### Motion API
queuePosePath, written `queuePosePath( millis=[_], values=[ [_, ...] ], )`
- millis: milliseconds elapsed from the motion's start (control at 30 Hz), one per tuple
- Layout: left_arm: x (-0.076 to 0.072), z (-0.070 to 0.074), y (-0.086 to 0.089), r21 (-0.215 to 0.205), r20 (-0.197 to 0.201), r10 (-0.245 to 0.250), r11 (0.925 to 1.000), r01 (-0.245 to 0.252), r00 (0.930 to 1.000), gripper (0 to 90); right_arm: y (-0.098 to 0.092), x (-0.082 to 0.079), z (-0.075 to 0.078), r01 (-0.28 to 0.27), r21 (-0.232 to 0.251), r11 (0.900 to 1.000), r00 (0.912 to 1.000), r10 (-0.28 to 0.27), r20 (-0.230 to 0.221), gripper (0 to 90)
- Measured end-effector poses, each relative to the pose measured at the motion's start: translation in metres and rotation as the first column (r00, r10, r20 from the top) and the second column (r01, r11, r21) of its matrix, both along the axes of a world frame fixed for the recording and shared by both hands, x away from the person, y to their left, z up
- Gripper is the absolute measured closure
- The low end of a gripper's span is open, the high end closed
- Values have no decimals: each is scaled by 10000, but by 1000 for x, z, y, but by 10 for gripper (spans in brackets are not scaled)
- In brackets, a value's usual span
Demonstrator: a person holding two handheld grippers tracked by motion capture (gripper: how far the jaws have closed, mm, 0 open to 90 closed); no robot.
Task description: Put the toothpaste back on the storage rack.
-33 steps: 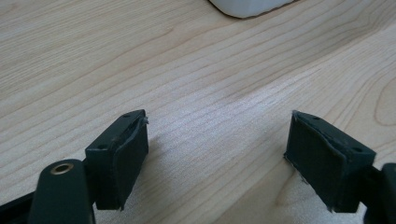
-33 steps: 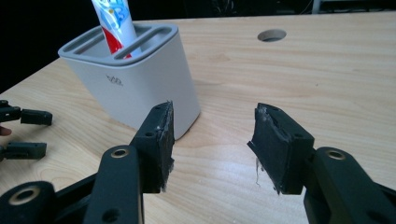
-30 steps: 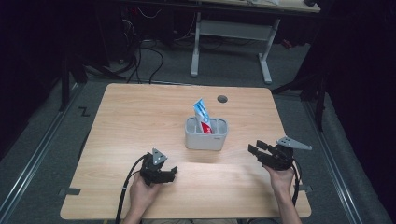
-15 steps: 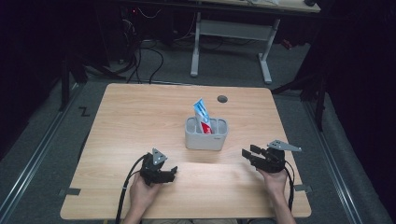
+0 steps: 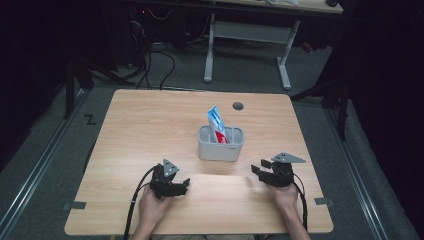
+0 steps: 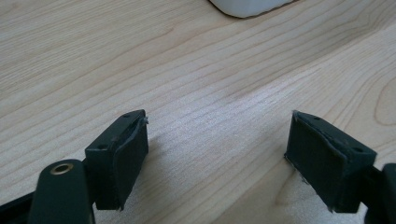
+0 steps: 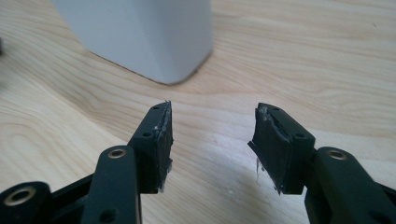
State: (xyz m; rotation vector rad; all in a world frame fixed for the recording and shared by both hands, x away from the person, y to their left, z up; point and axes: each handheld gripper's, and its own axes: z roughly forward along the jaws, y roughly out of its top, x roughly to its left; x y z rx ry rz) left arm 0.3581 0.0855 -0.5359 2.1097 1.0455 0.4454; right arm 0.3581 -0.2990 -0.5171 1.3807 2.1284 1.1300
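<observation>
Both claws, left [image 5: 186, 184] and right [image 5: 256, 168], spread and empty, flank the grey plastic caddy [image 5: 220, 149] at 12 o'clock on the wooden counter [image 5: 150, 125], likely resting.

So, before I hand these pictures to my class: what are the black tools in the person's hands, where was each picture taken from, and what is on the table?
A person sits at a wooden table and holds a hand-operated clamp with two black jaws in each hand. In the view from above, the left gripper is at the left and the right gripper at the right, each trailing a cable.

The other two pictures come from small cameras riding on the clamps, looking along their jaws. The left gripper has its jaws wide apart over bare wood. The right gripper also has its jaws apart, with nothing between them.

Near the middle of the table stands a grey divided holder, with a blue, white and red tube sticking up from it. The holder's side looms ahead of the right gripper. Neither clamp holds anything.
</observation>
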Motion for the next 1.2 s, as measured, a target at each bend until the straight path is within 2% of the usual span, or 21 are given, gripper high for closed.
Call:
queuePosePath(
  millis=[67,133,267,367,533,667,767,833,967,1200],
  values=[
    [0,0,0,-17,5,12,10000,-12,10000,211,-1,-1,-4,138,-100,9999,9998,-139,-131,462],
    [0,0,0,-5,4,2,10000,-2,10000,210,-1,-2,-5,247,-328,9992,9997,-249,-66,462],
    [0,0,0,-11,4,7,10000,-7,10000,210,-1,-4,-7,246,-351,9991,9997,-249,-80,460],
    [0,0,0,-12,2,10,10000,-10,10000,210,3,-5,-10,121,-437,9990,9997,-131,-226,455],
    [0,0,0,-11,1,7,10000,-7,10000,210,12,-8,-13,-183,-921,9956,9996,164,-214,448],
    [0,0,0,-9,3,8,10000,-8,10000,210,14,-10,-13,-193,-929,9955,9997,175,-195,444],
    [0,0,0,-11,5,11,10000,-11,10000,210,18,-10,-13,-286,-1257,9917,9994,257,-242,436],
    [0,0,0,-4,3,10,10000,-10,10000,210,21,-11,-14,-386,-1612,9862,9992,372,-119,433],
    [0,0,0,-8,4,17,10000,-17,10000,210,23,-11,-14,-554,-1631,9850,9985,541,-126,401],
    [0,0,0,-3,5,25,10000,-25,10000,210,24,-11,-14,-545,-1641,9849,9985,529,-142,393]
  ],
)
